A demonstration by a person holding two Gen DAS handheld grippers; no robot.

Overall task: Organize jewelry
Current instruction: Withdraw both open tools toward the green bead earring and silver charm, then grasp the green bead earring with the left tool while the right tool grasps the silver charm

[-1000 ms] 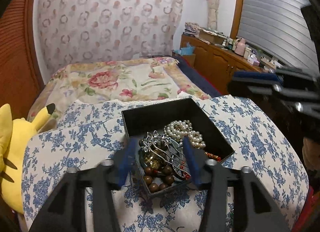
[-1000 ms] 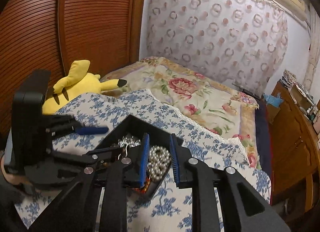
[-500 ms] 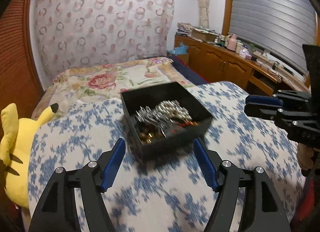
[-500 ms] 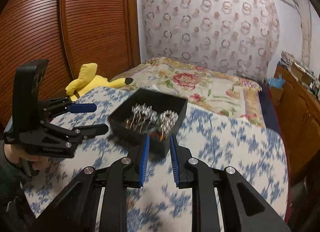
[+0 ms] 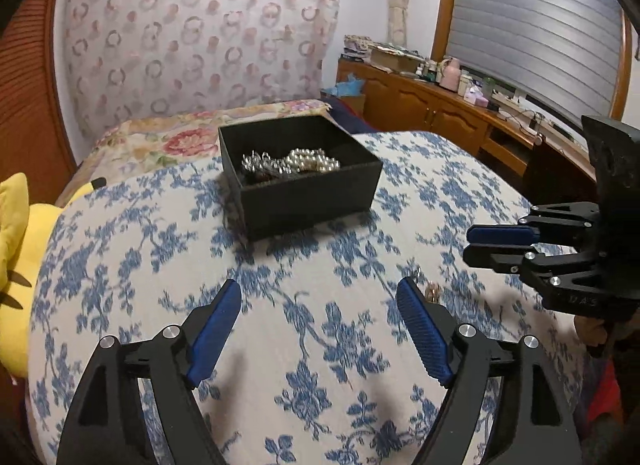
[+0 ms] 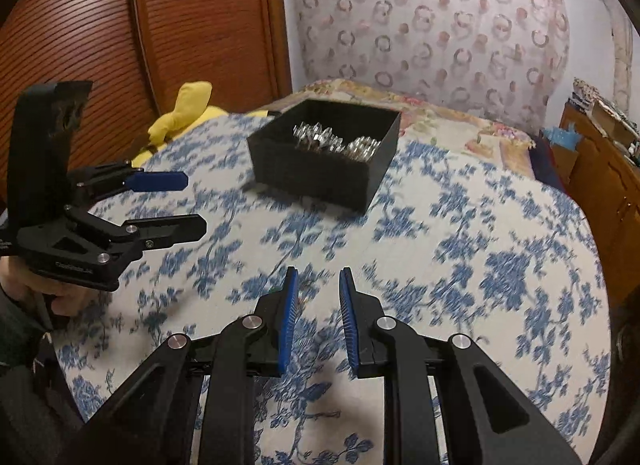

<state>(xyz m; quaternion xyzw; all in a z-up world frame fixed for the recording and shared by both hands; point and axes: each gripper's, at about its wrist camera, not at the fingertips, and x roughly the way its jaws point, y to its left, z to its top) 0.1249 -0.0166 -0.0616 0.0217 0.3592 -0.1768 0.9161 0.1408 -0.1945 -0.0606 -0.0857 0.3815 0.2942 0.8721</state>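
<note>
Counter [image 5: 320,345], covered in white cloth with blue floral print; carries everything below.

Bed [image 5: 168,137] behind the counter, floral quilt in pink and cream; ring-patterned curtain [image 5: 192,45] on the wall beyond.

Wooden sideboard [image 5: 432,113] along the right wall, cluttered on top; ribbed wooden sliding doors [image 6: 120,45] on the opposite side.

Yellow plush toy [image 5: 20,249] at the counter's left edge, black ear tip visible.

Black open-topped box [image 5: 304,193], square, standing on the far half of the counter, well apart from both tools. Contents: pearl necklace [image 5: 314,161] on the right side, silver ornamental piece [image 5: 260,163] on the left side, dark beads barely visible between them.

Left gripper [image 5: 320,305], low over the near part of the counter; jaws spread wide, blue pads facing each other, nothing between them.

Right gripper [image 6: 318,285], beside the left one, pointing toward the box; jaws at a narrow gap, nothing visibly clamped.

Small gold-coloured item [image 5: 433,292] lying on the cloth just beside the left gripper's right finger; too blurred to identify further.
</note>
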